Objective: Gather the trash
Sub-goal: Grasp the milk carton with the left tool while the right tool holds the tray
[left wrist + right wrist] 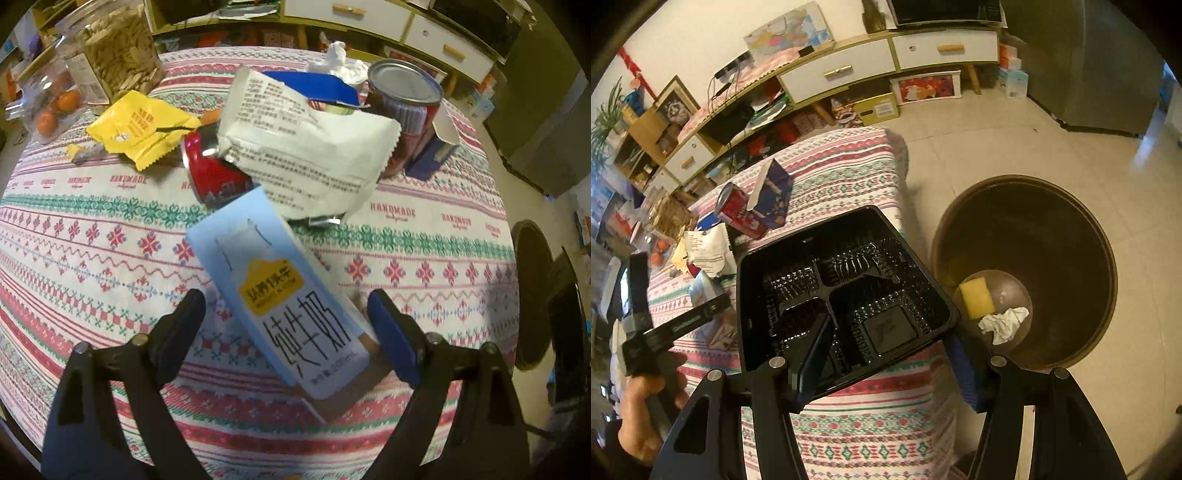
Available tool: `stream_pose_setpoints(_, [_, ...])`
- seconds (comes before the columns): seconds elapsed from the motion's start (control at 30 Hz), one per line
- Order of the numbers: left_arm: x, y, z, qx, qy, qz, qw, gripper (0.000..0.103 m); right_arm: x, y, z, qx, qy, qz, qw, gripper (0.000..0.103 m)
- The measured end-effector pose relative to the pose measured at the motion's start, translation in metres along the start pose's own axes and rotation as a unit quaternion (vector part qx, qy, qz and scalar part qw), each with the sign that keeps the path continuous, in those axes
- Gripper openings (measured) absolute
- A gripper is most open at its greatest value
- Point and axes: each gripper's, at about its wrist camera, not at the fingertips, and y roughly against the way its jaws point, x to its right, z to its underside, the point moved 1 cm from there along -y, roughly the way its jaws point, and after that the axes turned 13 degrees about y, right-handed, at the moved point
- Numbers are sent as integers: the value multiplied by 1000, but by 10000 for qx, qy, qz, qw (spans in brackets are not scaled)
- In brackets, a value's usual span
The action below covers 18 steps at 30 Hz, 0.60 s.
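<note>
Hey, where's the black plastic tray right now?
In the right wrist view, the black tray sits in the right gripper, one finger inside it, over the table edge beside the bin.

At upper left of your left wrist view, a clear jar of seeds [118, 51] stands beside bagged oranges [55, 107] on the patterned tablecloth [92, 236]; your right wrist view shows white-drawered cabinets [849, 70] along the top and a steel refrigerator [1089, 62] at upper right.

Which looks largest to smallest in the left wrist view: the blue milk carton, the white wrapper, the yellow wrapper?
1 and 2. blue milk carton and white wrapper: alike in the picture, and the carton lies nearer the camera, so unsure.
3. yellow wrapper, clearly smallest.
</note>
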Motion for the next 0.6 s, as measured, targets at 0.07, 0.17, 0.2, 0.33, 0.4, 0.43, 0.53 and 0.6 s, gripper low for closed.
stream_pose_setpoints(0.07, [-6, 3, 4, -126, -100, 145, 9998, 73, 1, 1, 1, 14, -26, 18, 10000, 62])
stream_pose_setpoints(0.17, [-15, 10, 8, -262, -184, 350, 9989, 63, 1, 4, 2, 64, -22, 55, 10000, 62])
stream_pose_setpoints(0.2, [-18, 12, 9, -281, -234, 401, 9985, 58, 1, 5, 2, 85, -19, 72, 9999, 62])
stream_pose_setpoints(0.33, [-29, 25, 16, -271, -397, 551, 9973, 54, -4, 11, 0, 204, -19, 102, 9997, 62])
stream_pose_setpoints(0.4, [-33, 31, 18, -246, -473, 629, 9966, 54, -6, 14, 0, 269, -14, 115, 9996, 62])
stream_pose_setpoints(0.43, [-36, 36, 20, -222, -503, 677, 9962, 54, -7, 15, 0, 301, -10, 121, 9995, 62])
stream_pose_setpoints(0.53, [-45, 51, 24, -90, -571, 798, 9951, 53, -10, 19, 0, 382, -4, 133, 9992, 62])
stream_pose_setpoints(0.6, [-51, 62, 29, 34, -616, 865, 9943, 53, -11, 22, 0, 435, -10, 141, 9990, 62])
